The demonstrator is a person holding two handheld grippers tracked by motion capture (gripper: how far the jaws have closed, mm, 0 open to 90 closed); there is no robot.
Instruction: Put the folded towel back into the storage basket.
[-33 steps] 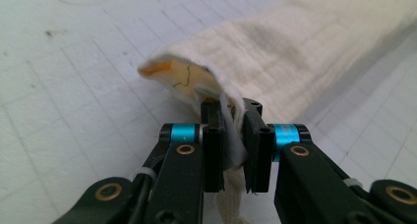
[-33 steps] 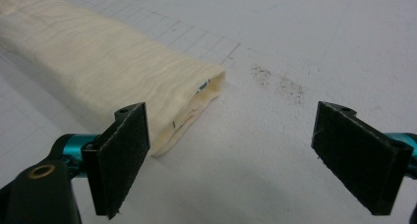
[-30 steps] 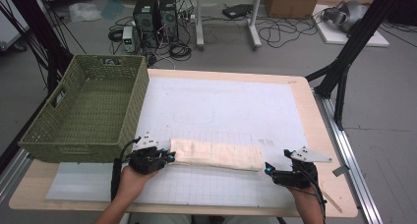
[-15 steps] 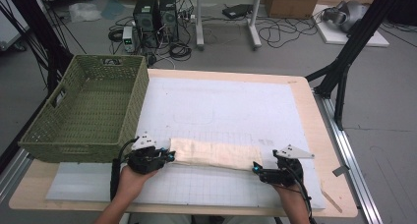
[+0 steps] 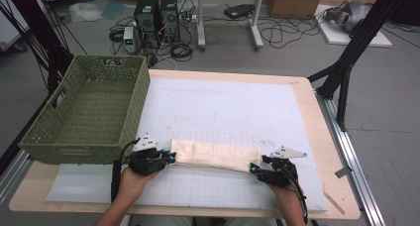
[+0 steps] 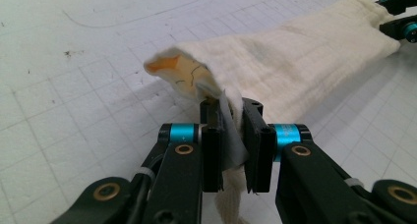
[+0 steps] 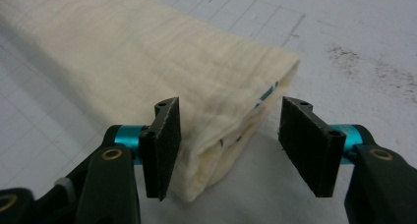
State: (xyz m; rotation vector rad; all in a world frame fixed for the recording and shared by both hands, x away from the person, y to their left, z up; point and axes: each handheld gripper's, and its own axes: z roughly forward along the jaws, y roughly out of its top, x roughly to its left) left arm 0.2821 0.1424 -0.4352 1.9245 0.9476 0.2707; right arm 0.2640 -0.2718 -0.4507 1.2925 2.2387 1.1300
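A cream folded cloth (image 5: 215, 155) lies as a long strip across the near part of the white gridded mat (image 5: 223, 107). My left gripper (image 5: 166, 158) is shut on the cloth's left end; in the left gripper view the fabric (image 6: 295, 62) is pinched between the jaws of the left gripper (image 6: 231, 135) and a corner curls up above them. My right gripper (image 5: 255, 170) is at the cloth's right end. In the right gripper view the right gripper (image 7: 226, 135) stands open, its jaws astride the folded corner (image 7: 231, 121) without squeezing it.
A green woven basket (image 5: 89, 112) stands at the table's left, just behind my left hand. The wooden table edge (image 5: 317, 137) runs along the right. Cables and computer towers (image 5: 156, 13) sit on the floor beyond the table.
My right gripper has moved left and forward to the cloth's right end, so its jaws now straddle the corner. The left gripper has stayed shut on the left end.
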